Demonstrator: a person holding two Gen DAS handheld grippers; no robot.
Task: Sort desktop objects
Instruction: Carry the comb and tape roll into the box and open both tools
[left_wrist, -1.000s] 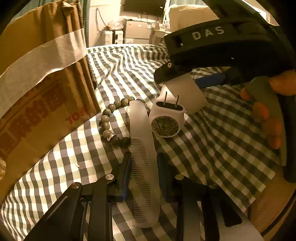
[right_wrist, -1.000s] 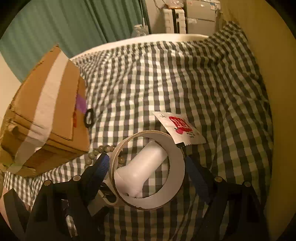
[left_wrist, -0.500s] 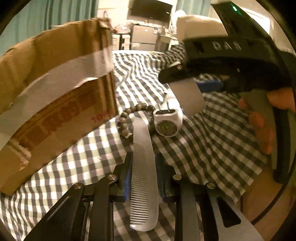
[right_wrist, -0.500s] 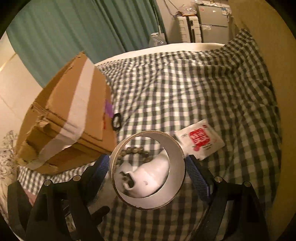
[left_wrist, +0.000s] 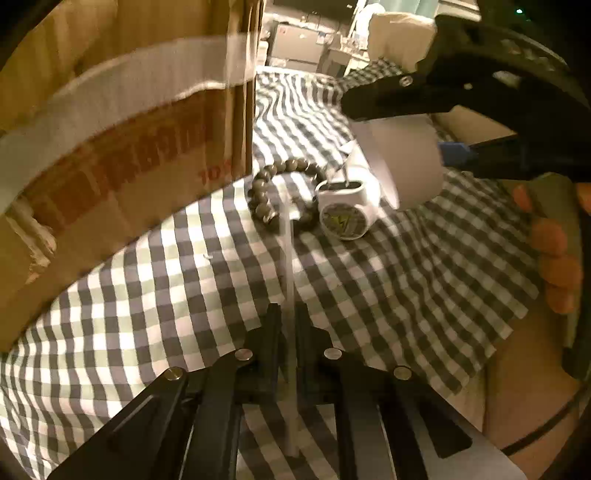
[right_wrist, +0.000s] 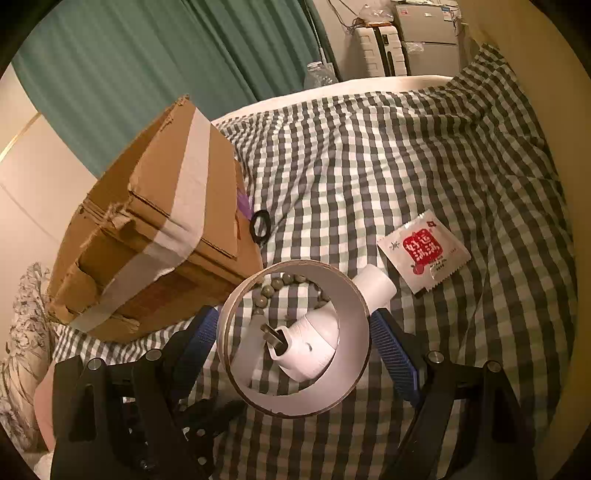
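Left tongs (left_wrist: 289, 314) have just closed, pinching the comb (left_wrist: 290, 258) edge-on. Right tongs (right_wrist: 293, 334) clamp the tape roll (right_wrist: 295, 338) above the checked bedspread (right_wrist: 424, 166).

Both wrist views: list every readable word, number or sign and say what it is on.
"10" in red, upside down: cardboard box; the red print beside it is blurred.
"好运", then two characters too small to tell, white on red: sachet; its fine print is unreadable.
Lightning-bolt sign: round face of the plug adapter.
Nothing else is legible.
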